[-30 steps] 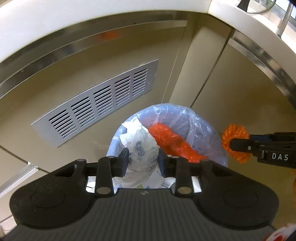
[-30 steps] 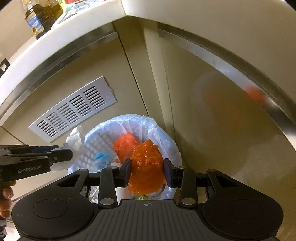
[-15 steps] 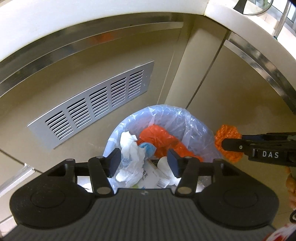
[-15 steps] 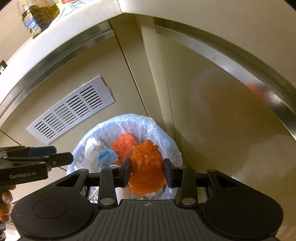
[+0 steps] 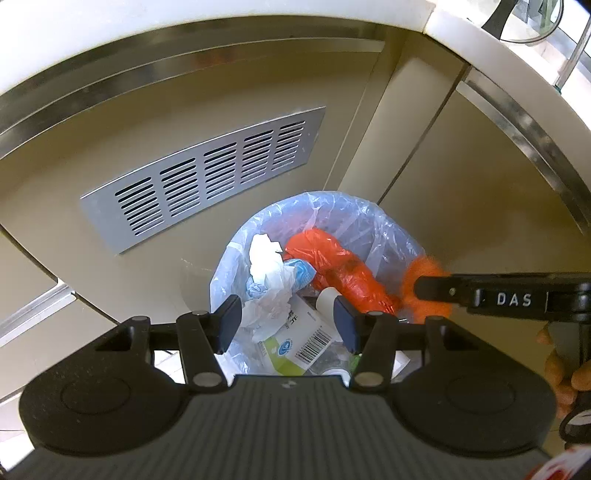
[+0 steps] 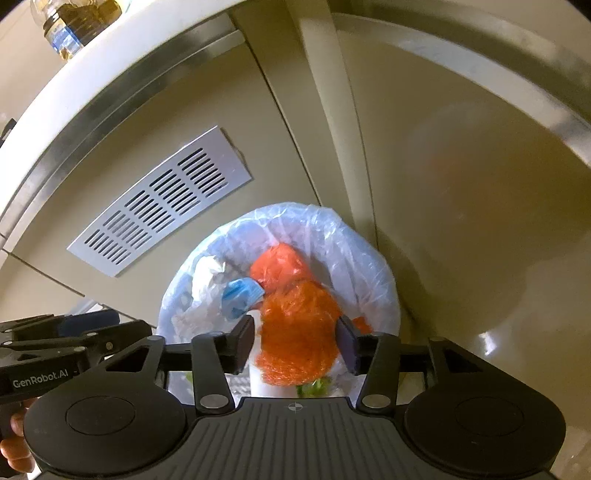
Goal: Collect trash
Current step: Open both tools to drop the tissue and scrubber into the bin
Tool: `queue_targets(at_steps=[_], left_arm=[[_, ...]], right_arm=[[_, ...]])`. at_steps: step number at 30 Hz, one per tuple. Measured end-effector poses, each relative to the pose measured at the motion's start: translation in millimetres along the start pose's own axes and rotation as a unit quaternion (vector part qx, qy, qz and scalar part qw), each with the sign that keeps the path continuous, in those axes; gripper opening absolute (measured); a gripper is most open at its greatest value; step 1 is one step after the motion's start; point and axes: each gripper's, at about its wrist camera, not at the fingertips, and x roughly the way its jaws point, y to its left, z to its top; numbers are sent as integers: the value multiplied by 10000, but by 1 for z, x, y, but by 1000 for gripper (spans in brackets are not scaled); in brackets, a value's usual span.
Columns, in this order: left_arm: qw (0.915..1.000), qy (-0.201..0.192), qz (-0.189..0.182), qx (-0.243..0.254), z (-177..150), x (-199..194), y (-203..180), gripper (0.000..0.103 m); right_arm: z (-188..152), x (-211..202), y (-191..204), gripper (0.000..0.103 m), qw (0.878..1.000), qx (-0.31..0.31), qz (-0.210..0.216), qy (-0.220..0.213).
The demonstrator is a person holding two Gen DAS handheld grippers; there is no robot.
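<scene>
left gripper (image 5: 287, 323): jaws apart, empty, above the bin (image 5: 384, 229) | white tissue (image 5: 267, 258): inside bin, left edge | right gripper (image 6: 295, 341): jaws opening, orange mesh (image 6: 299, 332) between them, over bin's right side

A beige floor (image 5: 122, 280) is seen at the foot of beige cabinet fronts, and on it a round waste bin (image 5: 221, 266) lined with a pale blue plastic bag (image 5: 369, 221) is stood, close to the cabinet corner. On the white countertop (image 6: 122, 70) above, a bottle of dark liquid (image 6: 74, 18) is set near the edge; what else is borne there cannot be told
</scene>
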Motion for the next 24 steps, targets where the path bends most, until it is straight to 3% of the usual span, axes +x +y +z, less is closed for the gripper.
queue_targets(at_steps=[13,20,22,23,24], left_arm=[[10000,-4,2,-35,0,-5,3,52],[10000,1,-11,-44,-5,-6,6,51],[10000,15,7,-50,-7,-5,8,51],[10000,25,17,-55,-8,-5,9,50],[10000,43,29,-65,-9,-4,10,50]], right_arm=[[-5,0,1,57,9999,-22,-94,78],[-15,-3,-4,56,9989,-174,-422,-71],[-16,0,-8,41,9987,-193,-472,-79],[-17,3,-10,27,9986,-220,-467,-61],[-17,6,-11,22,9985,-231,-504,-26]])
